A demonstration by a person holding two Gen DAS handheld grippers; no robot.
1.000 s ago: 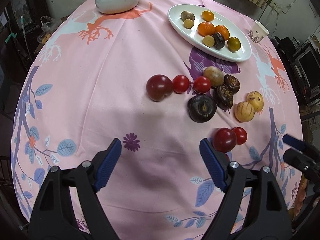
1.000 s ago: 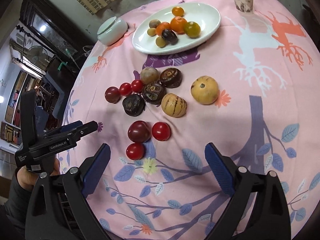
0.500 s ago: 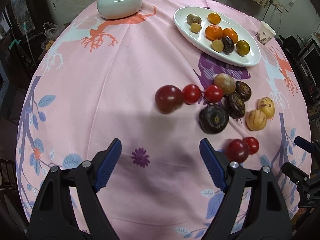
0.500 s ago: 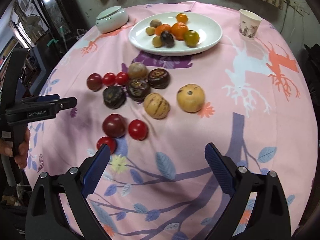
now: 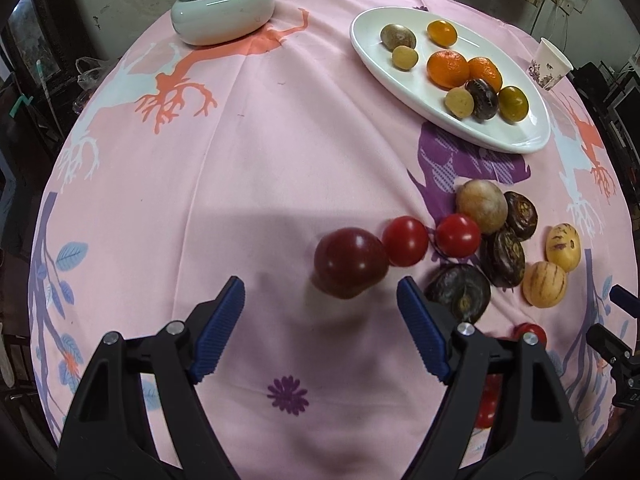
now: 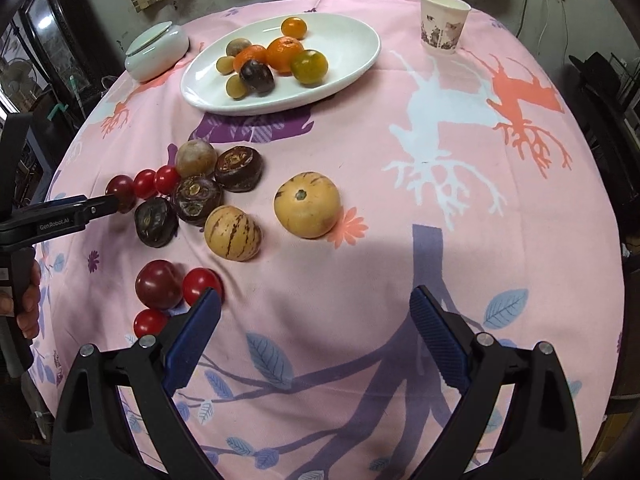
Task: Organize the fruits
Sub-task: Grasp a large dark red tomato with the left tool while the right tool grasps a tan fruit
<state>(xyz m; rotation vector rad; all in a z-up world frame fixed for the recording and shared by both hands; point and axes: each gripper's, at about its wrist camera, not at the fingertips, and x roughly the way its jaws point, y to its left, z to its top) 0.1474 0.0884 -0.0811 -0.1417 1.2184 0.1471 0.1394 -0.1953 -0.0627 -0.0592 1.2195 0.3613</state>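
1. L gripper [image 5: 320, 304]: jaws spread but closing, nothing between the pads; dark plum [image 5: 350, 262] lies just past the tips, no contact seen.
2. In R view the L gripper's finger crosses that plum, part hidden; a hand [image 6: 24, 300] at the left edge is cut off.
3. R gripper [image 6: 316, 316]: jaws spread wide, only cloth [image 6: 400, 200] between them. Its left pad covers the edge of a red tomato [image 6: 200, 282].
4. Loose fruit sits mid-cloth: two tomatoes [image 5: 404, 240] in a row touching the plum, then a tan fruit [image 5: 482, 206], three dark wrinkled fruits [image 5: 460, 290] and two striped yellow ones [image 5: 544, 284].
5. Second lot near R gripper: plum [image 6: 158, 284] w/ two tomatoes; in L view these are mostly hidden behind the L finger frame.
6. White plate [image 6: 352, 32] at the far side holds oranges [image 6: 284, 54], a green citrus, small tan fruits and one dark one; types hard to tell.
7. Lidded bowl [image 5: 224, 8] and paper cup [image 6: 442, 22] at the far edge; cup is cut off in L view.
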